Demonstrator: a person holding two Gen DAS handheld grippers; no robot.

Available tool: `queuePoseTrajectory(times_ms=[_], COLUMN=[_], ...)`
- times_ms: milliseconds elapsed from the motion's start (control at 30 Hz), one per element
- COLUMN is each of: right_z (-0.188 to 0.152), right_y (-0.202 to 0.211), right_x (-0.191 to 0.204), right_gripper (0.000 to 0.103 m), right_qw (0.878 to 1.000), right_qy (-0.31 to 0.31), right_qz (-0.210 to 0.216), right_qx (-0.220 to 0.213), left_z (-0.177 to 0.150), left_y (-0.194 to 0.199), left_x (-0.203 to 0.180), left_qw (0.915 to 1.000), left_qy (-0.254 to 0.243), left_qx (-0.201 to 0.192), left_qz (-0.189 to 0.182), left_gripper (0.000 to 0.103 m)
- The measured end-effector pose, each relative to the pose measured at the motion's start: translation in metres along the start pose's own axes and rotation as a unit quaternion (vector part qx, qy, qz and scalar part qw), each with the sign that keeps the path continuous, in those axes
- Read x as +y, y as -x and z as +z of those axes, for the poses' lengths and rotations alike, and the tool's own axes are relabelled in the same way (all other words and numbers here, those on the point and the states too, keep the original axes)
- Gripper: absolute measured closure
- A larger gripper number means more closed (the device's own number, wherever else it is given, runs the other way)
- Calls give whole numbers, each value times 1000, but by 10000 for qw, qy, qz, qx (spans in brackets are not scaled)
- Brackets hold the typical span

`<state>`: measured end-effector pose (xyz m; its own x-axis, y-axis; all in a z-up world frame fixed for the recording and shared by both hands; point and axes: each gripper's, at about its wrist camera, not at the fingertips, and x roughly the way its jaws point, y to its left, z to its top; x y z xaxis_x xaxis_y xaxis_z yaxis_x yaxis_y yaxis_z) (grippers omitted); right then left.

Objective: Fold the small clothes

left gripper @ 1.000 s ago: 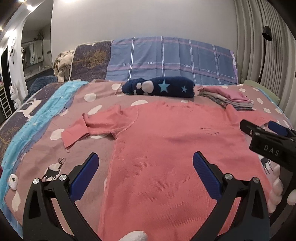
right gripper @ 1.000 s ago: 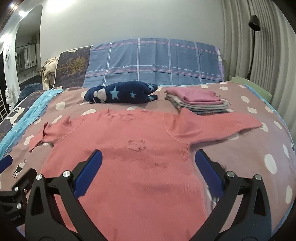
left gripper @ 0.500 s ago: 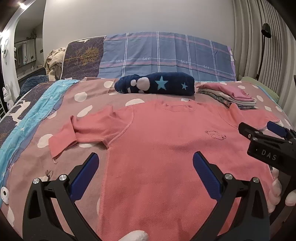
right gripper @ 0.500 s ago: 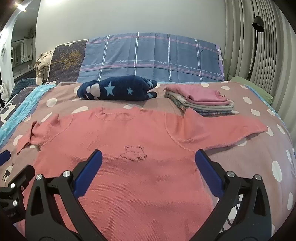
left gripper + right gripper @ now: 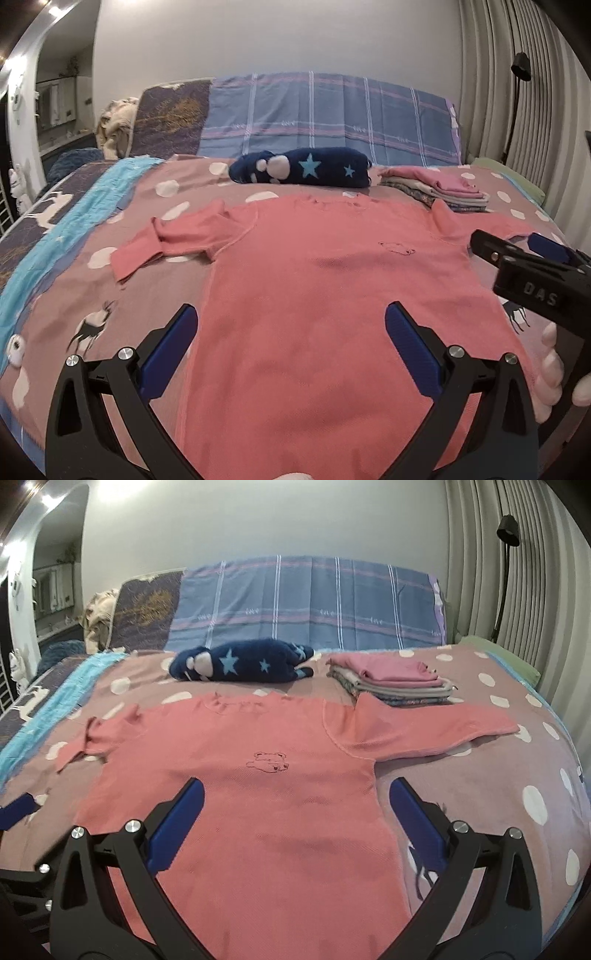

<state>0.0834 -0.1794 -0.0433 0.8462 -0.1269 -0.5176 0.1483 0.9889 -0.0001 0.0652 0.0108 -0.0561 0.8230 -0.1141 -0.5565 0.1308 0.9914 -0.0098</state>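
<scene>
A small salmon-pink long-sleeved shirt [image 5: 325, 302] [image 5: 243, 812] lies flat, front up, on the bed, a little bear outline [image 5: 269, 762] on its chest. Its left sleeve [image 5: 162, 245] is bunched and folded over; its right sleeve [image 5: 436, 729] stretches out straight. My left gripper [image 5: 291, 334] hovers open above the shirt's lower body with nothing between its blue pads. My right gripper [image 5: 295, 812] is likewise open over the lower hem area, empty. In the left wrist view the right gripper [image 5: 532, 258] shows from the side at the right edge, held by a hand [image 5: 554, 373].
A navy star-patterned garment [image 5: 303, 170] lies rolled behind the shirt's collar. A stack of folded clothes [image 5: 391, 679] sits at the back right. The polka-dot bedspread [image 5: 517, 775] covers the bed; checked pillows [image 5: 306, 602] line the headboard. A curtain and floor lamp [image 5: 504, 572] stand on the right.
Both grippers have risen and drawn back a little from the shirt, staying open; the shirt lies as before, and more of the bed and wall shows.
</scene>
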Motion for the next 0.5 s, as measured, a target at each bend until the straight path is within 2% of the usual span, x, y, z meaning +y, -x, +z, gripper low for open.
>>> queuePoseTrajectory(times_ms=[300, 500], right_z=[-15, -18], right_y=[71, 96], right_x=[-11, -23], right_gripper=[2, 2], right_qw=[9990, 9983], right_qy=[58, -45], right_qz=[189, 292], right_qx=[-391, -512], left_z=[-1, 2], left_y=[52, 59], left_x=[-15, -19], left_qw=[9987, 9984], left_qy=[-19, 109], left_qx=[-391, -427], left_qz=[331, 366], left_gripper=[1, 1])
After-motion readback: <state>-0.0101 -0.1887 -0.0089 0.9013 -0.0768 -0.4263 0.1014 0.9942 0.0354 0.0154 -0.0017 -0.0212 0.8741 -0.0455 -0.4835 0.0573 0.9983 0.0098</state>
